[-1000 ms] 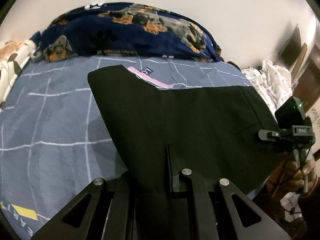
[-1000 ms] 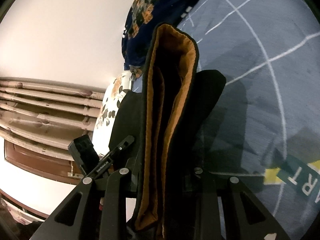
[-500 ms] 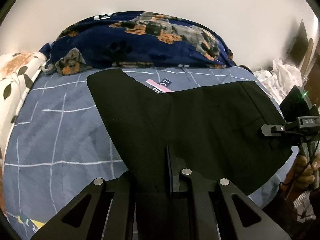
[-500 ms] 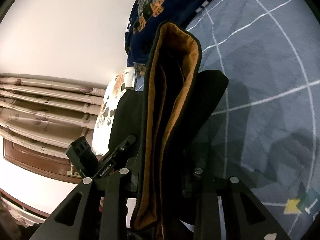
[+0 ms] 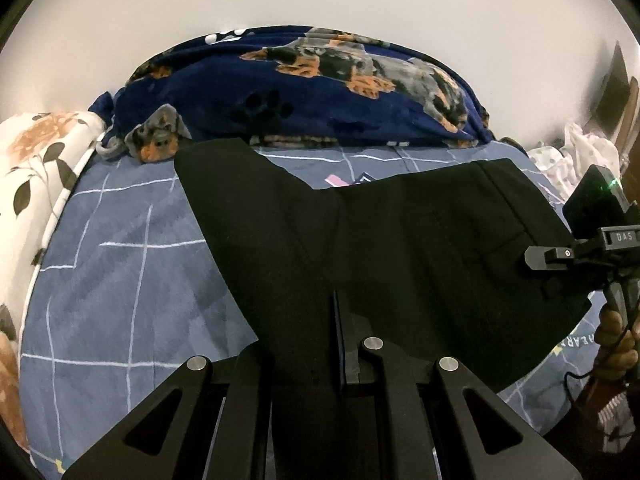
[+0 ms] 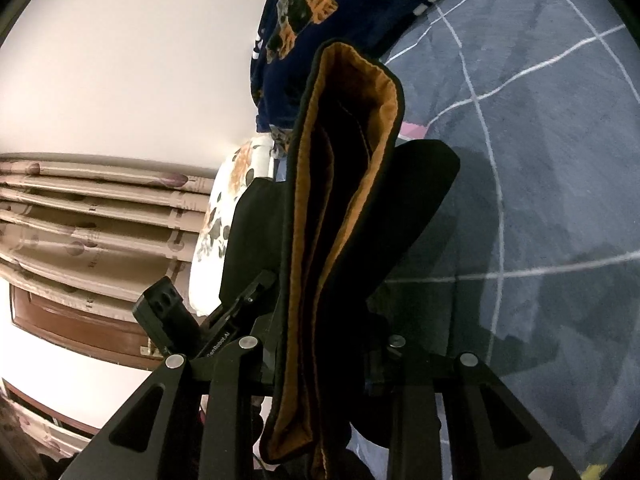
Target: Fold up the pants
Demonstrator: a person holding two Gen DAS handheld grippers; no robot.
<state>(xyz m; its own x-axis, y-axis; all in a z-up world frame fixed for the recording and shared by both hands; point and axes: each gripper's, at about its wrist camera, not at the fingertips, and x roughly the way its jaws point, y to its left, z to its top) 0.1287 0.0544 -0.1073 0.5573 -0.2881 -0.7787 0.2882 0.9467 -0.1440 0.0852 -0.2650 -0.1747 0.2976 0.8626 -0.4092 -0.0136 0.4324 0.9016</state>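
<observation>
left tool (image 5: 338, 344) is pinched tight on the near edge of the black pants (image 5: 400, 248), jaws fully together with only thin cloth between them. from there the pants spread out over the blue grid-lined bed sheet (image 5: 120, 248), one leg end reaching up toward the navy dog-print blanket (image 5: 312, 92), its far corner just beside the blanket's edge. left of the pants there is a broad bare stretch of sheet out to the floral pillow (image 5: 36, 168) at the bed's side. over on the right, the right tool (image 5: 560, 254) grips the waist end, a hand (image 5: 616, 340) on its handle, partly cut off by the frame. a pink label (image 5: 340, 180) on the sheet peeks out in the gap between leg and waist, mostly covered.

in the right wrist view, the right tool (image 6: 328, 344) is part closed on a thick stack of folded layers, the waistband with its orange-brown lining (image 6: 344, 168) standing up between the fingers and hiding much of what lies ahead. the left tool (image 6: 224, 320) shows at lower left, half masked by cloth. right of the band the sheet lies open; whether the pants' far side touches the bed here is hard to tell.
</observation>
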